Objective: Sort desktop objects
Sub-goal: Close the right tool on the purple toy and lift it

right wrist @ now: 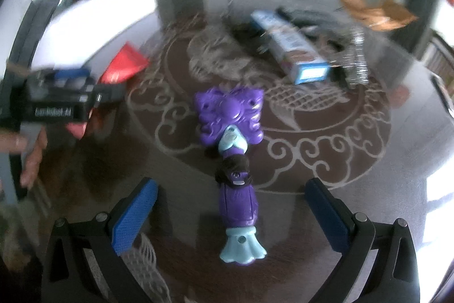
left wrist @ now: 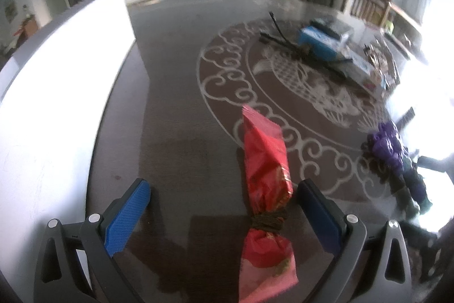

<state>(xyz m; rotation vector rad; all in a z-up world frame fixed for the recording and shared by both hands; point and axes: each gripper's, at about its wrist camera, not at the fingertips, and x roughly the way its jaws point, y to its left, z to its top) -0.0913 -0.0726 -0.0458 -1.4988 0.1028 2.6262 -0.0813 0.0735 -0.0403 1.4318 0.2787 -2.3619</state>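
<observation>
Both grippers spread wide, each lining up a pick

We're holding the left gripper (left wrist: 224,206) wide around the crinkly red foil packet tied with dark string (left wrist: 265,189), lower centre: light, soft, best pinched at the tie. We're spreading the right gripper (right wrist: 231,203) wide around the rigid purple-and-blue plastic toy (right wrist: 234,158), centre frame: slick, so grip its narrow body. No containers visible.

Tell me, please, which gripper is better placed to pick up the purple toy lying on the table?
The right gripper. Its jaws are open with the purple toy lying lengthwise between the fingers. The left gripper is open around the red packet, and from its camera the toy sits far off to the right.
</observation>
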